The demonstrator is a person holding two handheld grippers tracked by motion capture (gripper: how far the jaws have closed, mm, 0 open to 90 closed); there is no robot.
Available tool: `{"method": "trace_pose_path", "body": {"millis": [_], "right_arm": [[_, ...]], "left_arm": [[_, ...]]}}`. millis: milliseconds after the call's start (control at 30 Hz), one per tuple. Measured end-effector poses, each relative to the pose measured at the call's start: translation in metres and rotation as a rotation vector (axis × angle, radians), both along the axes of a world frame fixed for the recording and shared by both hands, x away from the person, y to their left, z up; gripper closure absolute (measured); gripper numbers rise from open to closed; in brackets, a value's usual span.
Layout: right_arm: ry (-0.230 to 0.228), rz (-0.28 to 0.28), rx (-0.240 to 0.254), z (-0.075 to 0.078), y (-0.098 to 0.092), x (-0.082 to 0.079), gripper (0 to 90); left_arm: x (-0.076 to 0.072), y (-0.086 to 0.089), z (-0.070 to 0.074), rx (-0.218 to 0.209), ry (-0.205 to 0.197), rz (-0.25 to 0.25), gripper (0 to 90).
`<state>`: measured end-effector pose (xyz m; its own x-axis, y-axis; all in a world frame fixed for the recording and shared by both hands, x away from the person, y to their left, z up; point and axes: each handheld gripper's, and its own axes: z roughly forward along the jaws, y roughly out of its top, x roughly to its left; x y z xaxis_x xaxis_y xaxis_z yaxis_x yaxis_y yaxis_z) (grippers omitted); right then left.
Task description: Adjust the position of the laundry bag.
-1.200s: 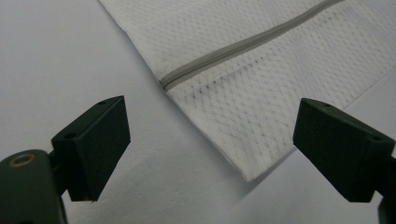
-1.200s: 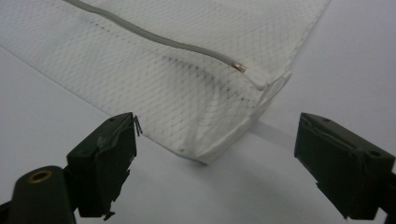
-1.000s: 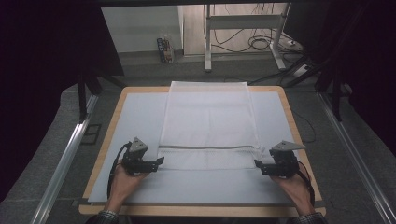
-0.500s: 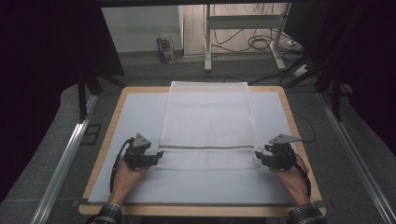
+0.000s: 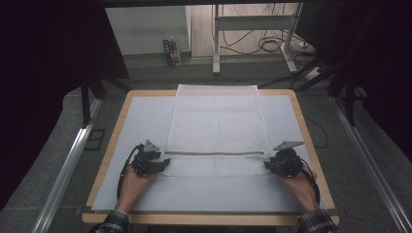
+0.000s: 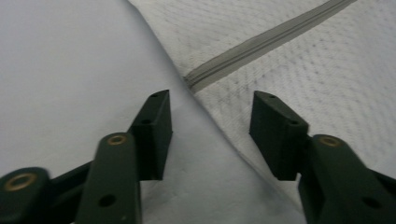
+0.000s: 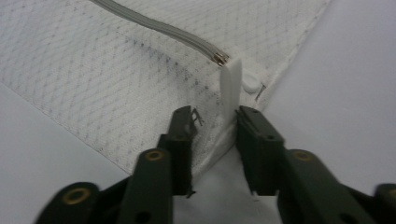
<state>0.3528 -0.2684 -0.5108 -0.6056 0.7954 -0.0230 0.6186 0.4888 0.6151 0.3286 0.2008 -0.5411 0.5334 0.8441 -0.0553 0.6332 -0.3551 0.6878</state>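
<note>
high view: one mesh bag [image 5: 215,127], two claws, seemingly flanking it.

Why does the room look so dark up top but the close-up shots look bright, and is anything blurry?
High view: the surroundings are nearly black, while the table and the white mesh bag catch the light. Left gripper view: the bag's zipper is soft, and the tool's near parts are blurred. Right gripper view: the mesh weave reads clearly, the tool's lower parts are smeared.
</note>
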Motion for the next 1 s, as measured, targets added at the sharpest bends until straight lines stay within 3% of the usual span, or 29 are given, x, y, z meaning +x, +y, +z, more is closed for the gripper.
{"method": "trace_pose_path", "body": {"millis": [167, 367, 567, 733, 1000], "right_arm": [[0.009, -0.003, 0.013, 0.000, -0.002, 0.000, 83.2], [-0.007, 0.012, 0.000, 0.000, 0.000, -0.001, 87.2], [-0.017, 0.025, 0.001, 0.001, -0.002, -0.002, 87.8], [-0.055, 0.053, -0.006, 0.006, -0.004, -0.007, 87.8], [-0.070, 0.102, -0.001, 0.012, -0.007, -0.022, 87.5]], "left_arm": [[0.001, -0.003, 0.002, -0.008, 0.019, 0.008, 67.8], [0.003, -0.003, 0.002, -0.041, 0.041, -0.011, 85.7], [0.003, 0.000, 0.003, -0.064, 0.055, -0.032, 88.0], [-0.001, 0.001, 0.010, -0.050, 0.042, -0.058, 87.8], [-0.014, 0.004, 0.014, -0.052, 0.057, -0.097, 87.1]]}}
